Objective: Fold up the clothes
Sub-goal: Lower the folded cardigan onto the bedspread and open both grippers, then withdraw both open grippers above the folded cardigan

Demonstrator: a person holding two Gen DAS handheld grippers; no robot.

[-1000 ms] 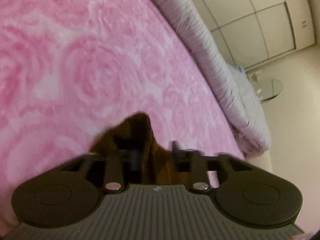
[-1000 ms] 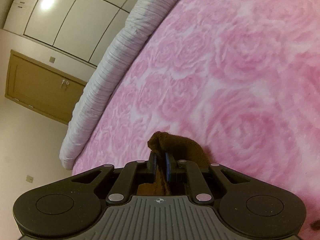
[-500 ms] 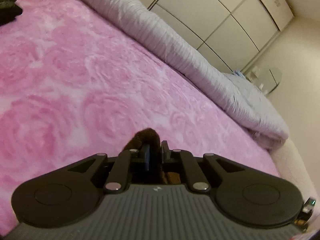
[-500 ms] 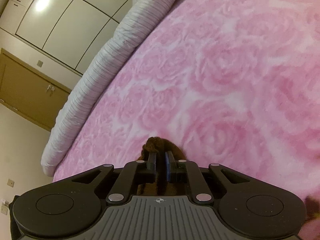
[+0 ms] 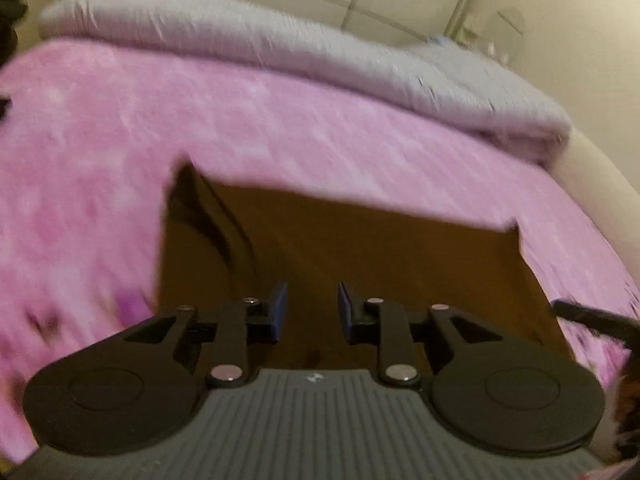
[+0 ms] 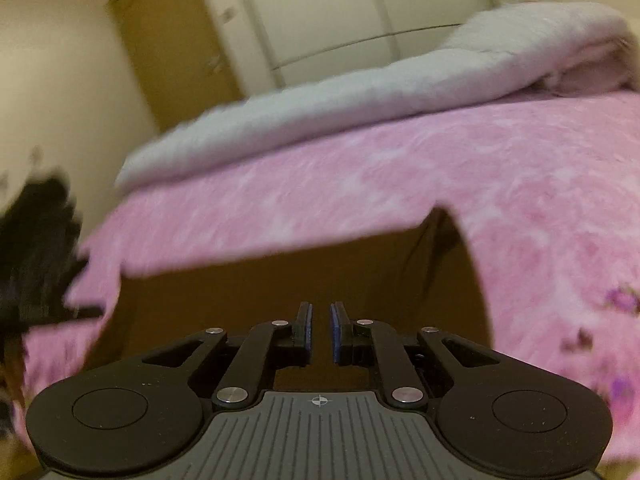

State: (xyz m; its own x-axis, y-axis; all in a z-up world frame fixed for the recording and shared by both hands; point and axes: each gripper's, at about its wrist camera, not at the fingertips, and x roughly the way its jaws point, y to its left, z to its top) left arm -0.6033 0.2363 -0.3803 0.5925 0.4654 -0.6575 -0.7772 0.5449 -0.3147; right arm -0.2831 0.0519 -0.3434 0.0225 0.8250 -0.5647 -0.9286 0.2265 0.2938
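A brown garment point(image 5: 360, 248) lies spread flat on the pink rose-patterned blanket point(image 5: 100, 152). It also shows in the right wrist view point(image 6: 280, 284). My left gripper point(image 5: 308, 310) is open and empty, just above the near part of the garment. My right gripper point(image 6: 320, 330) has its jaws a small gap apart with nothing between them, over the garment's near edge. Both views are blurred by motion.
A rolled grey-white duvet point(image 5: 304, 52) lies along the far side of the bed, also in the right wrist view point(image 6: 360, 92). White wardrobe doors point(image 6: 340, 12) and a brown door point(image 6: 172, 48) stand behind. A dark blurred shape point(image 6: 32, 248) sits at the left.
Both grippers held bunched brown cloth shut; now both have let go and pulled back. The garment lies flat on the blanket. The cameras tilted up toward the duvet.
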